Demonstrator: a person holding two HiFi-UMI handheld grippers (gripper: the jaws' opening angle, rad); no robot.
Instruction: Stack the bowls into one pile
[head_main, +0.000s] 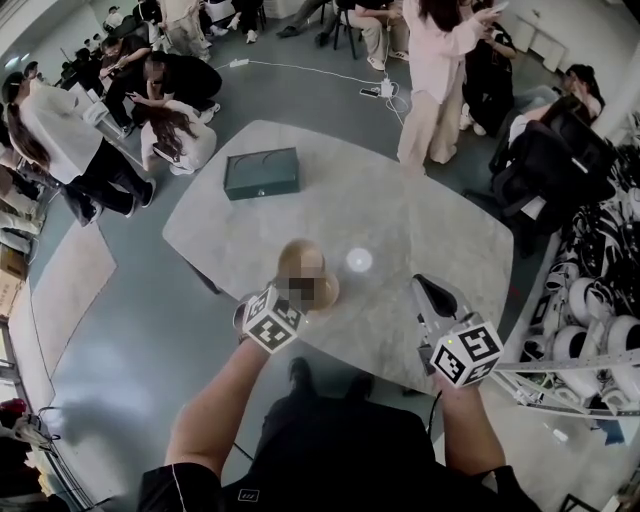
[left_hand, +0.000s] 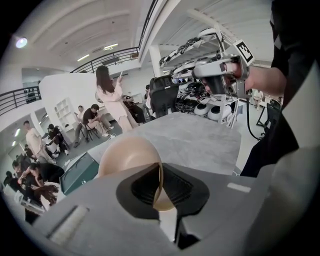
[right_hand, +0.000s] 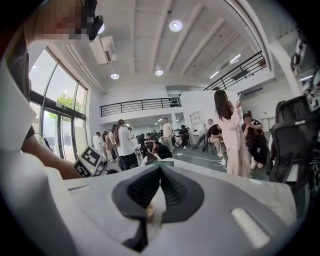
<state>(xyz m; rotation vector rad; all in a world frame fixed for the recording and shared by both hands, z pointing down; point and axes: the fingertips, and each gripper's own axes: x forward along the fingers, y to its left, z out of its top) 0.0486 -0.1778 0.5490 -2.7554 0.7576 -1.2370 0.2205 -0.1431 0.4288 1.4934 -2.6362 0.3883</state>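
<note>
Rim of the smooth tan plastic-looking bowl (left_hand: 127, 157) is pinched in my left gripper (left_hand: 160, 175), over the grey stone-patterned table (left_hand: 200, 140). It seems light, stiff and slippery, so the thin wall is the place to hold. My right gripper (right_hand: 159, 172) is clenched on nothing.
</note>
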